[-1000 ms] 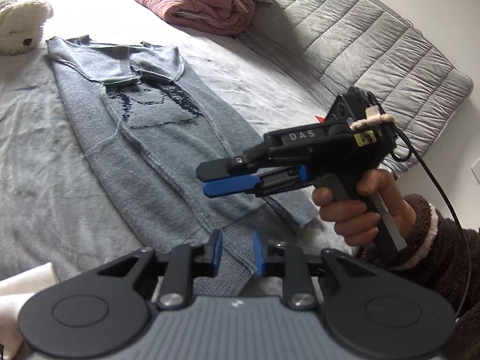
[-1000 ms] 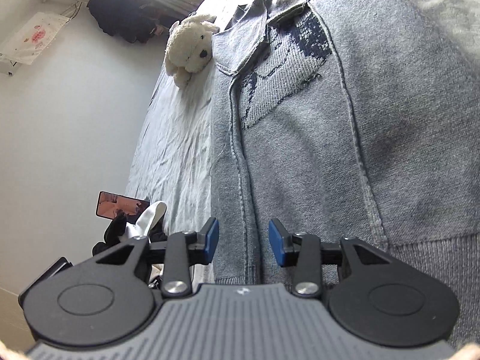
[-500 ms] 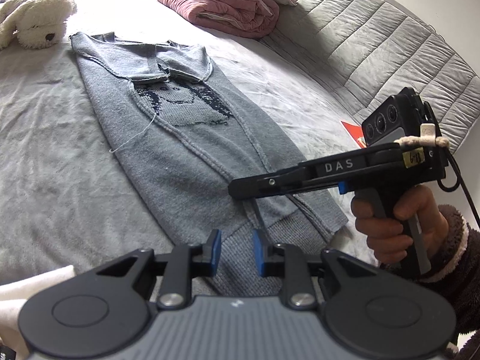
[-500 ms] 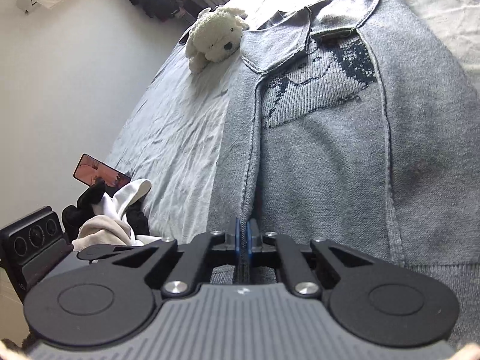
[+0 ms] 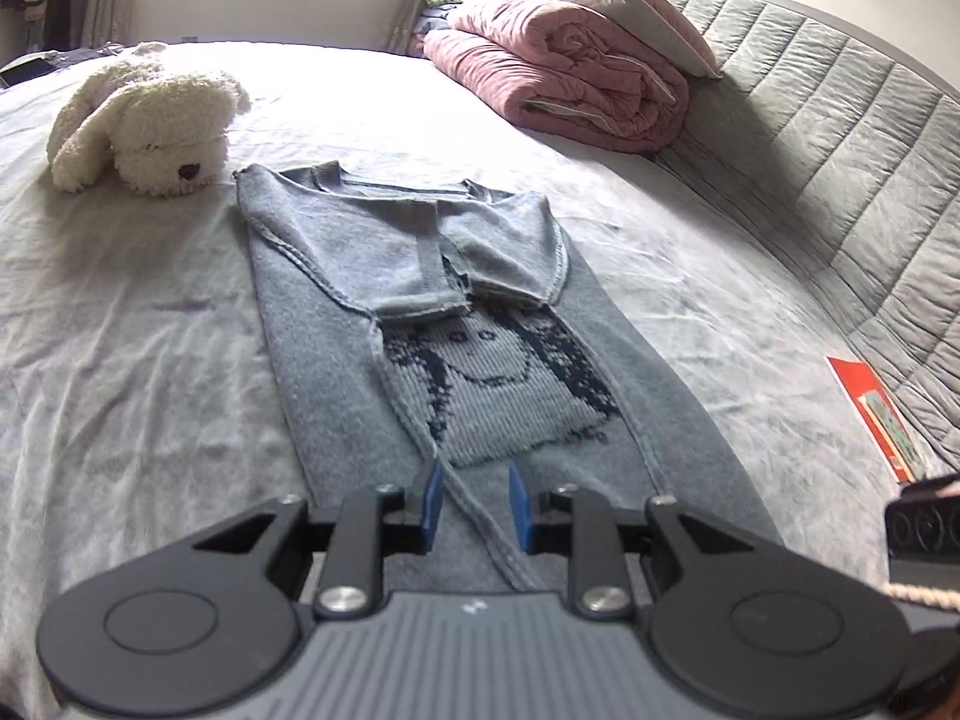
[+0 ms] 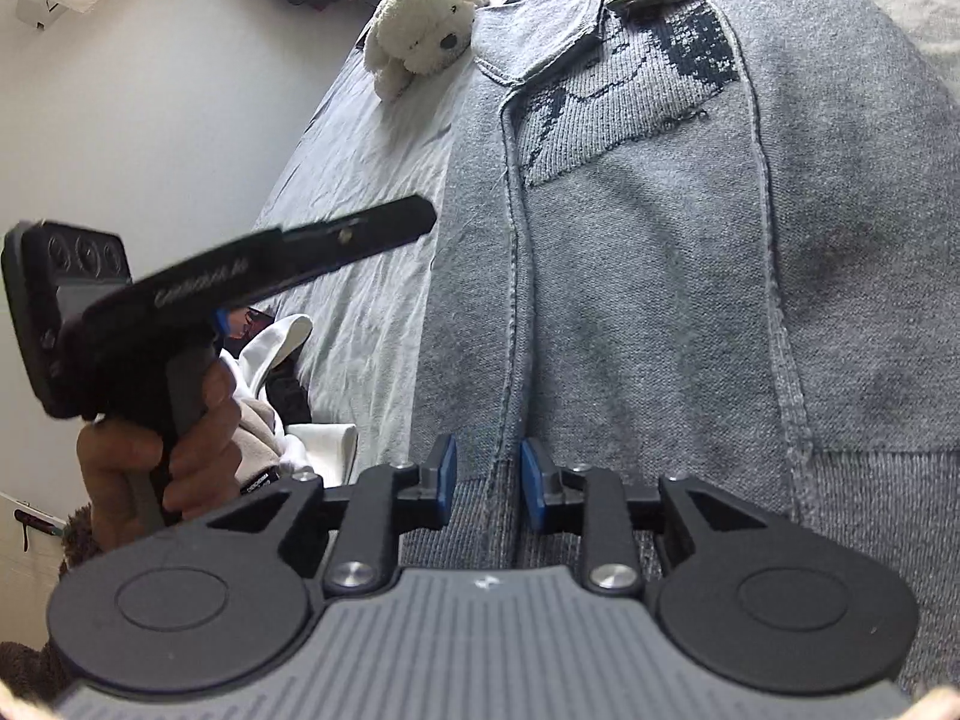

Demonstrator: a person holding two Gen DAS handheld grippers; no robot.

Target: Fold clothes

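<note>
A grey knit sweater (image 5: 480, 372) with a dark face pattern lies flat on the bed, both sleeves folded across its chest. My left gripper (image 5: 474, 480) hovers over the sweater's lower part near a seam. Its blue pads stand apart and are opening a little, gripping nothing. In the right wrist view the same sweater (image 6: 660, 270) fills the frame. My right gripper (image 6: 487, 456) sits low over the ribbed hem, astride a lengthwise fold. Its jaws are opening, and the pads do not press the cloth. The left gripper (image 6: 414, 216) shows side-on at the left, held by a hand.
A white plush dog (image 5: 150, 132) lies beyond the sweater's collar. A rolled pink quilt (image 5: 570, 78) rests against the grey quilted headboard (image 5: 840, 150). A red card (image 5: 876, 414) lies at the right. White clothes (image 6: 282, 360) are heaped off the bed's left side.
My left gripper swung across to the sweater's lower middle and now shows in the right wrist view. The right gripper's jaws shut half a second ago and have parted again.
</note>
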